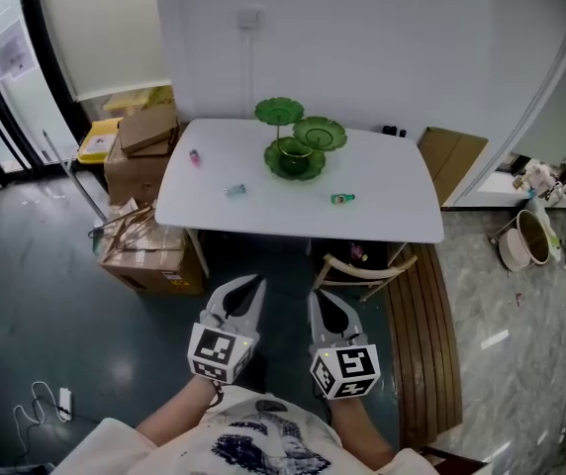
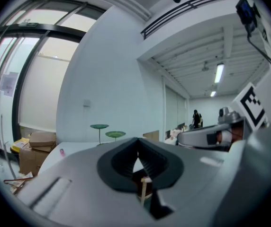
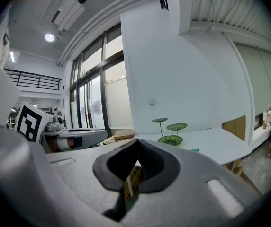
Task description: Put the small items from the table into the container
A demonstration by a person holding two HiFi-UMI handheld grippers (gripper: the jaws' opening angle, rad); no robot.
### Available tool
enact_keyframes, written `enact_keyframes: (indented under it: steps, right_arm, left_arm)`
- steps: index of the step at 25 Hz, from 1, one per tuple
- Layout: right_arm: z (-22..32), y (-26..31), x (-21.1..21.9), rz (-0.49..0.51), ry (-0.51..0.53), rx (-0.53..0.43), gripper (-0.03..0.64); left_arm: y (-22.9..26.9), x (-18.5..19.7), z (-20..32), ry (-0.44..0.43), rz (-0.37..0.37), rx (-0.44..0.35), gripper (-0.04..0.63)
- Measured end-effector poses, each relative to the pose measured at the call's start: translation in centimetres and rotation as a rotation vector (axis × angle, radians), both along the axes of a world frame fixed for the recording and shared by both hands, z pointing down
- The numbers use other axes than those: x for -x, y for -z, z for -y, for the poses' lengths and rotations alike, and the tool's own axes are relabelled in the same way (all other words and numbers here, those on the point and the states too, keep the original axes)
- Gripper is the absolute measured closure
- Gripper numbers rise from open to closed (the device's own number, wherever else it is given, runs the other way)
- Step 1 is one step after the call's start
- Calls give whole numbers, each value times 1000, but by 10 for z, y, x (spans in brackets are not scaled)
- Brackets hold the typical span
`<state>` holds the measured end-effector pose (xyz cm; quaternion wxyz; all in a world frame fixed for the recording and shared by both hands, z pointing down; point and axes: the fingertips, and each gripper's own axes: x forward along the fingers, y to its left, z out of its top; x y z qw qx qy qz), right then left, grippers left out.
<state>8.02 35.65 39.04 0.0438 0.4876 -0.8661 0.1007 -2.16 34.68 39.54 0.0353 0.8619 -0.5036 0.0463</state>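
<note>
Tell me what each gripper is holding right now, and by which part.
Nothing is held. The left gripper and the right gripper both have their jaws together with nothing between them, and both are short of the table.

A commercial workspace of the office or studio kind is indicated. Stacked cardboard boxes [image 1: 140, 166] are kept on the bare floor left of a white table [image 1: 382, 166]. Tall dark-framed glazing [image 3: 95, 89] is seen further left, and a railed upper level [image 2: 187, 11] with strip lights [image 2: 218, 73] beneath it, above and right of the table.
</note>
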Motion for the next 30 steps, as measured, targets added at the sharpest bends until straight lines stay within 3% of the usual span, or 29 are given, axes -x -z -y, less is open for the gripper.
enact_keyframes:
  steps: [5,17,23,30]
  right_arm:
    - [60,-11,7,-11,-35,17,618]
    - [224,0,70,-29,-79,15,618]
    - [275,3,90,-27,-103,21,618]
    - [313,-9,87,-31,-120,55,618]
  left_arm:
    - [-9,9,62,-24,-19,0,606]
    - [5,67,227,-90,-12,-16,606]
    - [6,88,279,-107,-10,-17,606]
    - [-6,85,315,-130,2,1,606]
